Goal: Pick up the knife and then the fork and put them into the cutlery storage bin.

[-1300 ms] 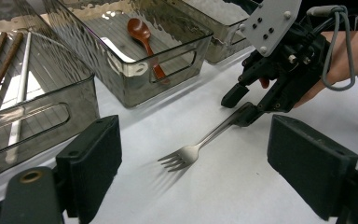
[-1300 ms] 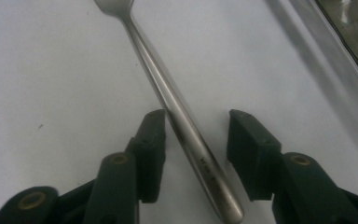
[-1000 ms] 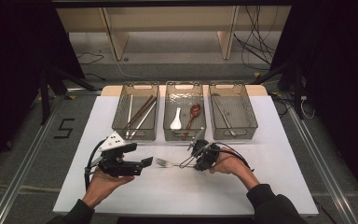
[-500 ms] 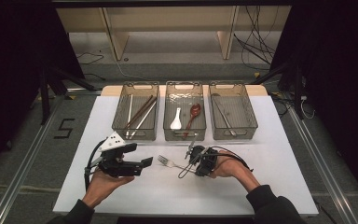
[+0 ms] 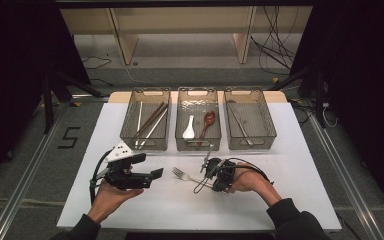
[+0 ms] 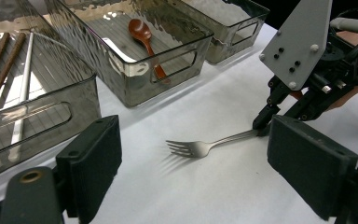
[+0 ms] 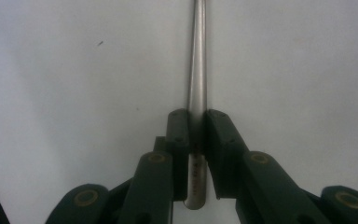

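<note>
A metal fork (image 5: 182, 175) lies on the white table sheet, tines pointing left. My right gripper (image 5: 206, 173) has just been closing, and its pads now press on the end of the fork's handle (image 7: 198, 56). The right gripper view looks straight down the handle between the two pads (image 7: 196, 116). In the left gripper view the fork (image 6: 200, 147) rests flat, with the right gripper (image 6: 261, 127) pinching its far end. My left gripper (image 5: 152, 175) hovers left of the tines, open and with nothing between its pads (image 6: 193, 140).
Three clear bins stand in a row at the back. The left bin (image 5: 130, 135) holds chopsticks, the middle bin (image 5: 180, 145) a white spoon (image 5: 189, 128) and a brown spoon (image 5: 207, 120), the right bin (image 5: 270, 132) a metal utensil.
The right gripper has dropped slightly toward the table and its jaws have narrowed onto the fork's handle. The left gripper and the fork have stayed where they were.
</note>
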